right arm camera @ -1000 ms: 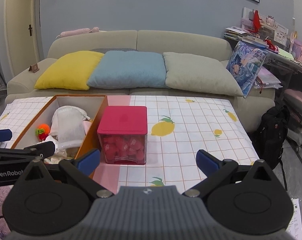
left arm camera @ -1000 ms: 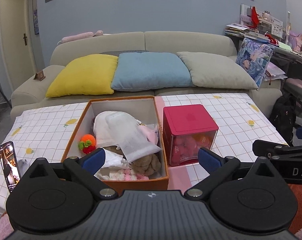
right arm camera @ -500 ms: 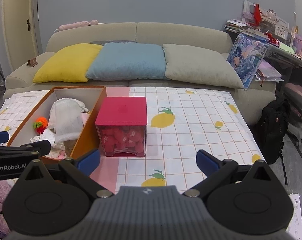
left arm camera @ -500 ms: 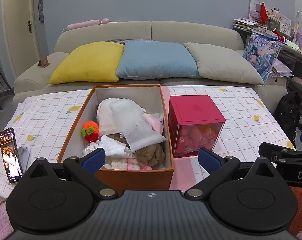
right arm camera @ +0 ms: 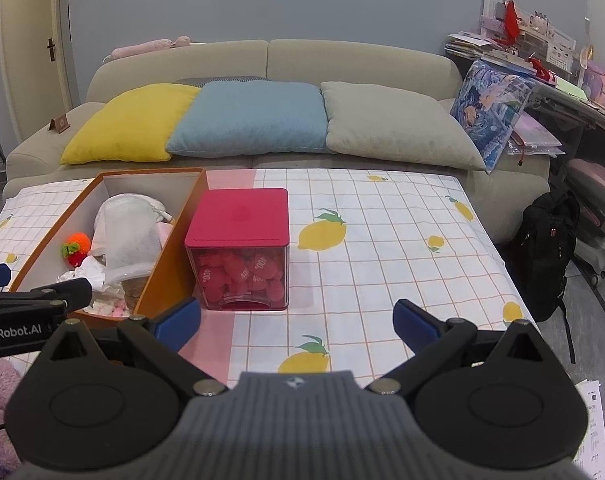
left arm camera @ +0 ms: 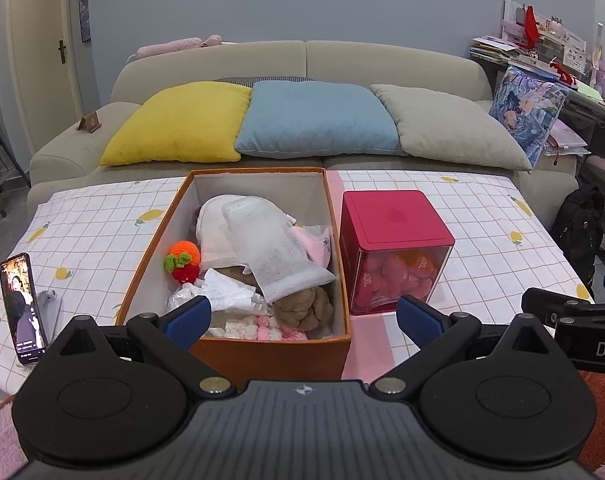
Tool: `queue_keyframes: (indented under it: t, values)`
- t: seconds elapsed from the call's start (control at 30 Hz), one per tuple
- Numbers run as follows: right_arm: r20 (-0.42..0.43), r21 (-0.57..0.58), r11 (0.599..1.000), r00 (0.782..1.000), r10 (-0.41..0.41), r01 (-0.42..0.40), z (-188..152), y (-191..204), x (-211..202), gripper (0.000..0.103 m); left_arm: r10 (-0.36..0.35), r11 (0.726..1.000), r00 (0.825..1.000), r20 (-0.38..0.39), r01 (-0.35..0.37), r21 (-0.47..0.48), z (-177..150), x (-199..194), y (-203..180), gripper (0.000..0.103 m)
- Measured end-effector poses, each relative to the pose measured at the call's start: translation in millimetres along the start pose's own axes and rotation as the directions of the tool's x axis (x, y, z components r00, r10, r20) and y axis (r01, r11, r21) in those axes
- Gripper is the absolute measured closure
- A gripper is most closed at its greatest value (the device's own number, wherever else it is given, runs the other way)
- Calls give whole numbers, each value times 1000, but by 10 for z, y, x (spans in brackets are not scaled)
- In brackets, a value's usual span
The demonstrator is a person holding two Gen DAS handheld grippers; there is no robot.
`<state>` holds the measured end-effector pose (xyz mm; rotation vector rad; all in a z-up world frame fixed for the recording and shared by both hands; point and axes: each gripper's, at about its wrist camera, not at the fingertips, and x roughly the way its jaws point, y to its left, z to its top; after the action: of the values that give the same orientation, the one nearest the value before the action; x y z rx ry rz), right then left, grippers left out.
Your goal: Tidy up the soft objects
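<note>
An orange cardboard box [left arm camera: 276,350] [right arm camera: 170,258] sits on the table, filled with soft things: a white mesh pouch [left arm camera: 276,254] [right arm camera: 128,240], a crocheted orange-and-red fruit [left arm camera: 182,262] [right arm camera: 76,246], a brown plush [left arm camera: 306,304], crumpled white plastic [left arm camera: 226,294] and pink-white fluff [left arm camera: 258,326]. My left gripper [left arm camera: 302,314] is open, held just in front of the box's near wall, nothing between its fingers. My right gripper [right arm camera: 296,318] is open over the tablecloth, right of the box, empty.
A red-lidded clear cube [left arm camera: 394,252] [right arm camera: 240,248] with red pieces stands right of the box. A phone [left arm camera: 20,308] lies at the table's left edge. A sofa with yellow [left arm camera: 178,124], blue and grey cushions lies behind. A black backpack [right arm camera: 542,252] sits on the floor at right.
Both grippers have pulled back and risen slightly, so the box and cube appear farther away and lower in view. Both stay open and empty.
</note>
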<state>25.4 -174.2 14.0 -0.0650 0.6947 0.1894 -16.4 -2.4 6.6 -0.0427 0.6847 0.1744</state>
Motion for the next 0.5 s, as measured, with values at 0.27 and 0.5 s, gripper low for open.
queue_keyframes:
  t: [0.27,0.5]
  values:
    - [-6,6,1000,1000,-7,7,-3,-13,17,3,0,1000,1000,2,0,1,2,-5,5,0]
    - [6,12,1000,1000,-11,11,-5,-24,-2,3,-2,1000,1000,6,2,4,15,-6,7,0]
